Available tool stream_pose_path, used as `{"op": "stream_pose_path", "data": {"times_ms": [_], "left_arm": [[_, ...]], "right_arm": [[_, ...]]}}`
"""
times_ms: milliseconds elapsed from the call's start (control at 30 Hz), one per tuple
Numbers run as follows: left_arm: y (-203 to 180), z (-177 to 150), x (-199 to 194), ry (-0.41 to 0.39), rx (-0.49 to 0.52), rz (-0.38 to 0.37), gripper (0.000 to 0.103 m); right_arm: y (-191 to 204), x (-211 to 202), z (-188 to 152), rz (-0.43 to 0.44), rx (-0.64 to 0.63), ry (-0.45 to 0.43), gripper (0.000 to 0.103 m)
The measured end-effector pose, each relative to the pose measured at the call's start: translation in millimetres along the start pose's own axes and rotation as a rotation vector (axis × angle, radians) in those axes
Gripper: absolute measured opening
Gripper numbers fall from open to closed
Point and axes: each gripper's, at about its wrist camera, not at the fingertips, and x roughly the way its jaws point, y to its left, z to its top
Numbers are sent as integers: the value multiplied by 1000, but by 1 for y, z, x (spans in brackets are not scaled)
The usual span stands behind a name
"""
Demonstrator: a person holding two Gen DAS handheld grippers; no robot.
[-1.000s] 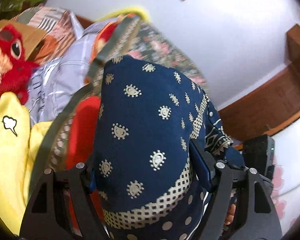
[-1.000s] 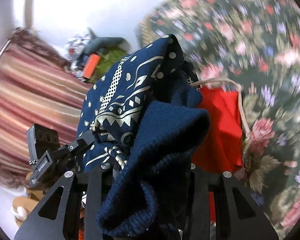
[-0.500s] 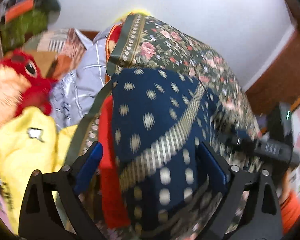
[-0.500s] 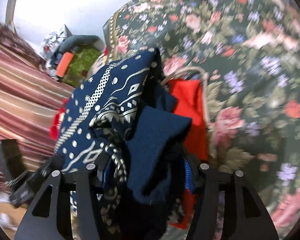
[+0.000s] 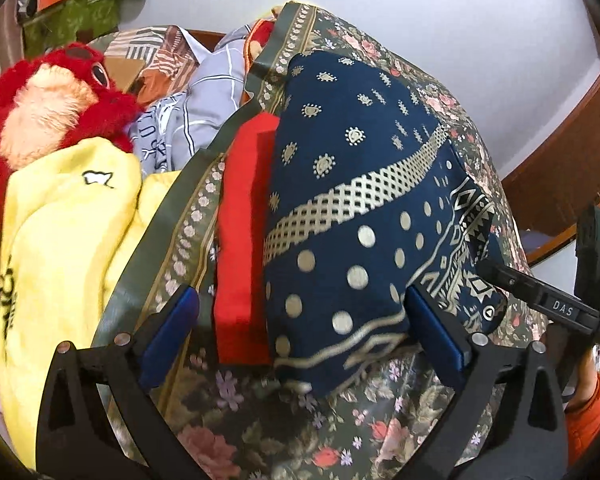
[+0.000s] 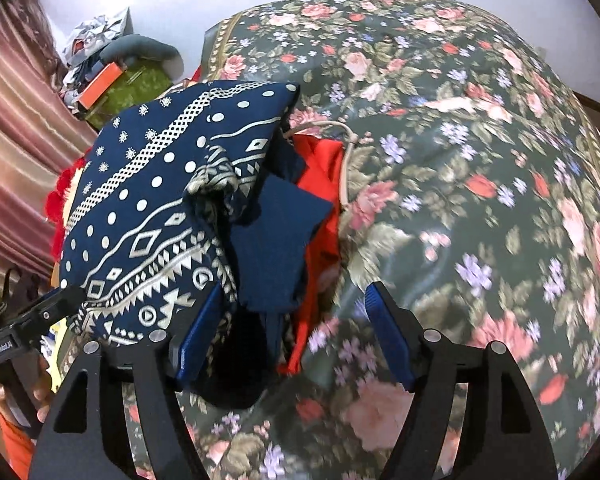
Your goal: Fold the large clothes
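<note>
A folded navy garment (image 5: 360,200) with a cream print lies on top of a red garment (image 5: 244,240) on the floral bedspread (image 5: 340,420). My left gripper (image 5: 304,332) is still opening. Its blue pads stand wide on either side of the navy cloth's near edge without pressing it. In the right wrist view the navy garment (image 6: 148,216) shows its loose plain-blue end over the red garment (image 6: 320,176). My right gripper (image 6: 294,334) is also opening, with that loose end between its pads but not squeezed.
Left of the bedspread's border are a yellow garment (image 5: 68,240), a red plush toy (image 5: 48,104) and a grey checked cloth (image 5: 204,112). A striped curtain (image 6: 16,120) and a cluttered green box (image 6: 132,88) stand behind. The bedspread (image 6: 480,160) stretches out to the right.
Both grippers have let go of the navy garment and spread their jaws. The garment has dropped from a raised bundle to lie flat on the red one, and both grippers have drawn back.
</note>
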Motion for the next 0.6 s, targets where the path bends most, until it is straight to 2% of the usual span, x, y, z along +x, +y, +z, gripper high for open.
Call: {"op": "stream_pose_path", "data": {"times_ms": [167, 300, 433, 600], "left_arm": [[-20, -7, -27, -26, 66, 89, 103], [-41, -14, -63, -88, 135, 155, 102], [-68, -22, -115, -198, 183, 178, 102], [-103, -38, -197, -381, 219, 166, 102]], "right_arm": [[4, -29, 2, -4, 13, -38, 70], [20, -78, -2, 39, -7, -125, 70], [45, -132, -11, 70, -77, -236, 70], [70, -205, -31, 145, -143, -394, 70]]}}
